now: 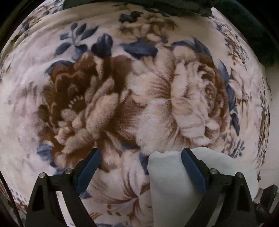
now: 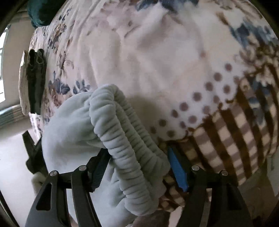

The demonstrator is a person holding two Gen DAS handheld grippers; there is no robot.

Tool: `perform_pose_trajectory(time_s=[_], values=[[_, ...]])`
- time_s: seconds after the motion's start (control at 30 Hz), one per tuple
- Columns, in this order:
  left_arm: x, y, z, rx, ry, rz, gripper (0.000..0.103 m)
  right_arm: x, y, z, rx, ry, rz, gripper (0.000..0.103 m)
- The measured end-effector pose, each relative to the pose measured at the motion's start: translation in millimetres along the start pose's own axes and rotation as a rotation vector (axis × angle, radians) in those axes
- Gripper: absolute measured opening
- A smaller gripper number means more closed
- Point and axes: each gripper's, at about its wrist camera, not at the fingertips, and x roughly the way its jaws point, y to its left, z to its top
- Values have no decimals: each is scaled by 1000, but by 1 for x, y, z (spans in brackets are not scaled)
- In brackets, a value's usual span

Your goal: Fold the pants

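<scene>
Fleece blanket fills my left view: big brown and cream flowers, navy leaves, white ground. Same blanket in right view, with brown dots and brown-white check border at edge. Dark green fabric along top rim of left view. Stack of folded clothes, dark over pale, at far blanket edge. Pale floor below. Bright window at far left.
</scene>
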Motion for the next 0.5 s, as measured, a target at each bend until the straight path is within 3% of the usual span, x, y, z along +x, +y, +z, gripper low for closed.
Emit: perform_pose_trajectory(time_s=[0.1,0.2,0.23,0.33,0.37,0.4,0.43,0.5], values=[[-24,-2,-5,-1,-34,14,94,-23,7,-13,-29,-18,67,71],[-68,-9,-24,28,-128,49,94,-47,1,-39,-17,-38,100,79],[-88,-17,-36,58,-179,60,94,-50,-5,-49,4,-34,98,79],[-107,-35,-59,124,-227,62,94,-30,-17,-71,34,42,131,77],[-105,-48,-68,169,-222,64,94,-22,-22,-77,29,58,132,68],[-99,-52,-67,194,-214,86,94,-13,-23,-81,21,70,127,26],[-89,-60,-66,227,-201,126,94,-3,-24,-84,-9,85,70,23],[-71,-62,-67,228,-166,101,96,9,-40,-80,31,80,2,23]])
